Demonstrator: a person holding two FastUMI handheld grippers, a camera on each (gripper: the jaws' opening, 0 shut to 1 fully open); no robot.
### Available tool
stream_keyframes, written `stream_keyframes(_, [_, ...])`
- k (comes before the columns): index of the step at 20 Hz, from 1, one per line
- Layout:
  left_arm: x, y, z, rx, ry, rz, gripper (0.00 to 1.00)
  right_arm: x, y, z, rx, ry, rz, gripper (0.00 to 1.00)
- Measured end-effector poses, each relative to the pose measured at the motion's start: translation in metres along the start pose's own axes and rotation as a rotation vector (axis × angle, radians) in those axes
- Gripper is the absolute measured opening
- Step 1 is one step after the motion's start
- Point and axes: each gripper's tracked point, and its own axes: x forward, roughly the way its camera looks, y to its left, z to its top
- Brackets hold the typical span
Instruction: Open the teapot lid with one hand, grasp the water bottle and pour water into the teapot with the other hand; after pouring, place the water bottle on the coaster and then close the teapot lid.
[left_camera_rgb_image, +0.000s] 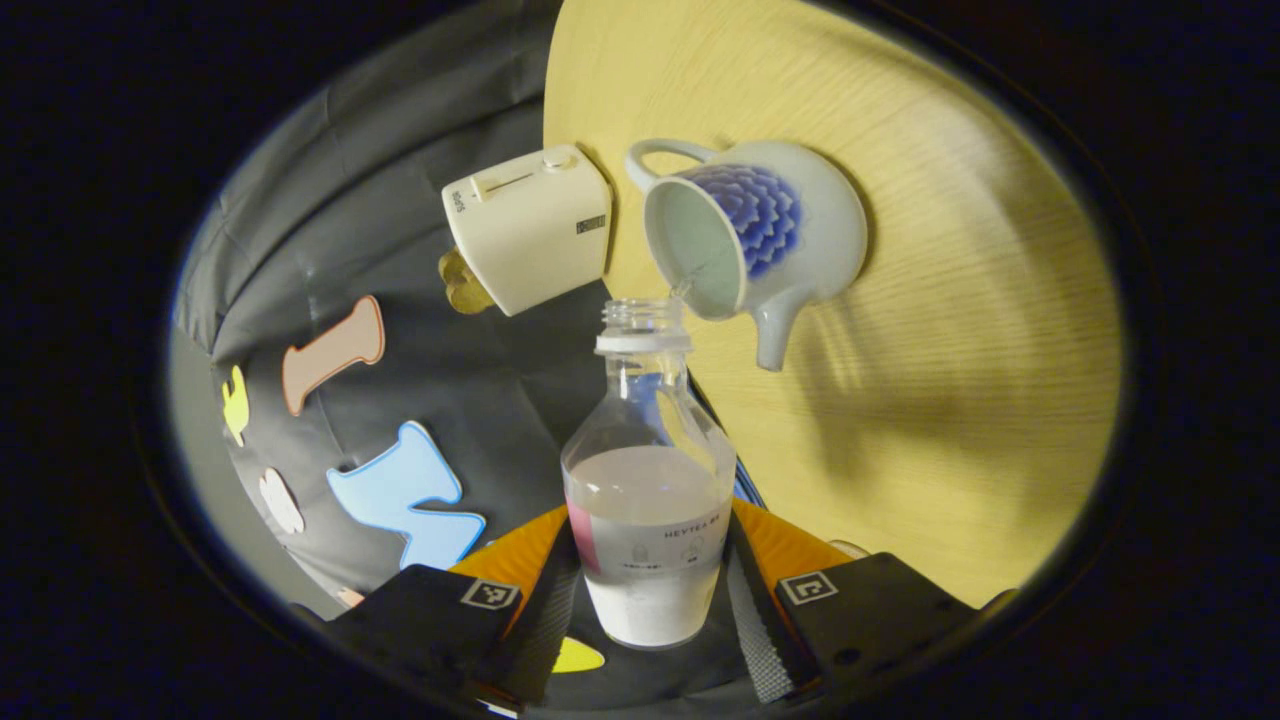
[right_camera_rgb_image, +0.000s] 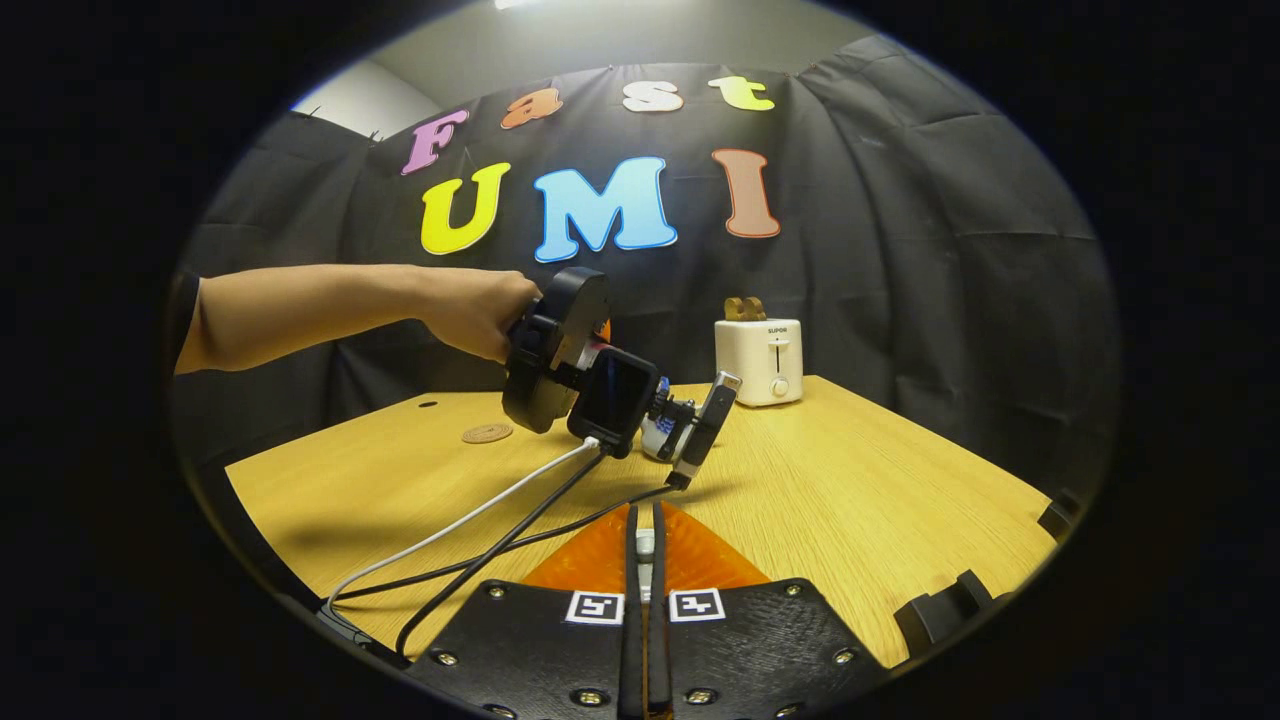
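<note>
Wooden table (left_camera_rgb_image: 900, 330); left hand-held gripper (left_camera_rgb_image: 650, 590) clamps water bottle (left_camera_rgb_image: 650, 500), right (right_camera_rgb_image: 645, 545) closed, contents unclear.

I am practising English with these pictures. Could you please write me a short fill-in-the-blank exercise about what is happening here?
1. The left tool is shut on the water ____.
2. The teapot has no ____ on its opening.
3. The white toaster stands on the far side of the wooden ____.
4. In the right gripper view, a round coaster lies flat and carries ____ on it.

Missing words: bottle; lid; table; nothing
</note>
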Motion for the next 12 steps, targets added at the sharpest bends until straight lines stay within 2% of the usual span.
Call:
stream_keyframes(3, [0.0007,0.0013,0.0010,0.028,0.004,-0.001,0.86,-0.0010,-0.0032,0.0005,0.000,-0.002,-0.008,0.02])
stream_keyframes(4, [0.0004,-0.0010,0.0006,0.031,0.010,-0.009,0.73,-0.0007,-0.0034,0.0010,0.001,-0.001,-0.010,0.02])
stream_keyframes(6, [-0.0001,-0.0033,0.0024,0.037,0.012,-0.015,0.86,0.0010,-0.0033,-0.0019,0.007,0.005,-0.008,0.02])
stream_keyframes(12, [0.0001,-0.0001,0.0049,0.092,0.013,-0.026,0.86,-0.0002,-0.0021,-0.0044,0.009,0.012,-0.003,0.02])
